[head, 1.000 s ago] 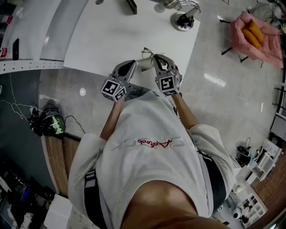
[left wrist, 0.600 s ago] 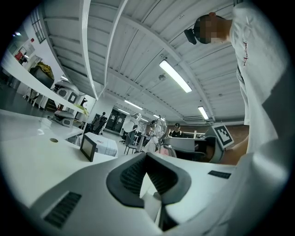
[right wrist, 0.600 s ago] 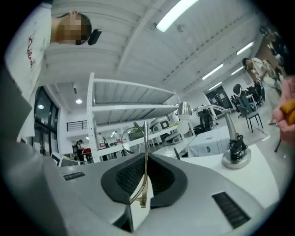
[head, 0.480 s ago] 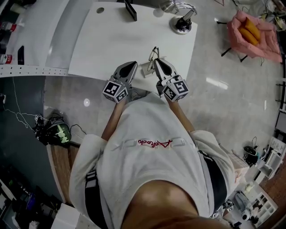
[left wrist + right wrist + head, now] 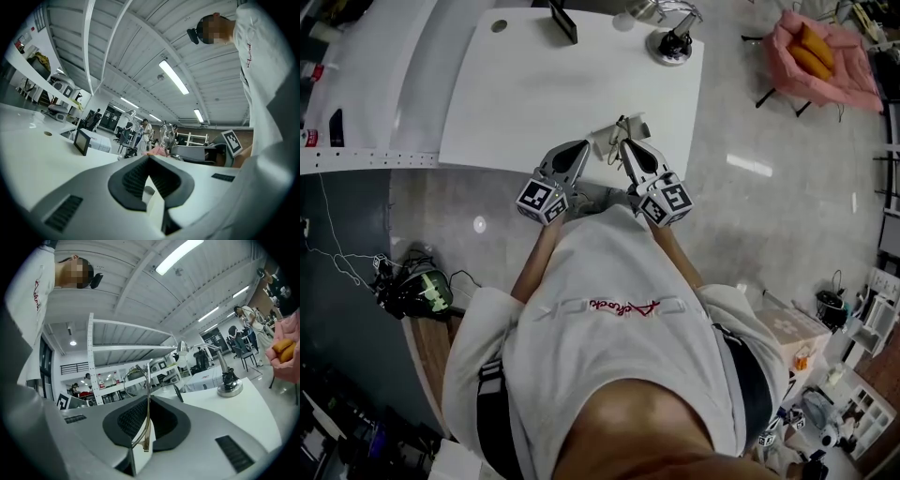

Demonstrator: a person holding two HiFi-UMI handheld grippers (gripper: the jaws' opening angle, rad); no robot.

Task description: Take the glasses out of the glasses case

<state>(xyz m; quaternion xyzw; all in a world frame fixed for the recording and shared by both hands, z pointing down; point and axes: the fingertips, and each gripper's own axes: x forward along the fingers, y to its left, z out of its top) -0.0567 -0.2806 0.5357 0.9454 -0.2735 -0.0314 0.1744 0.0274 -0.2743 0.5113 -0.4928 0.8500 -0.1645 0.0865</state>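
The glasses (image 5: pixel 147 413) are pinched by one temple in the nearly closed right gripper (image 5: pixel 623 148), at the table (image 5: pixel 534 94) edge. The glasses case (image 5: pixel 154 203) is clamped in the left gripper (image 5: pixel 581 152). The case should be held steady and the frame drawn clear without twisting.

I'm getting bright overhead strip lights (image 5: pixel 176 77), glare on the floor (image 5: pixel 750 166), fisheye-bent dark edges, and fair sharpness.
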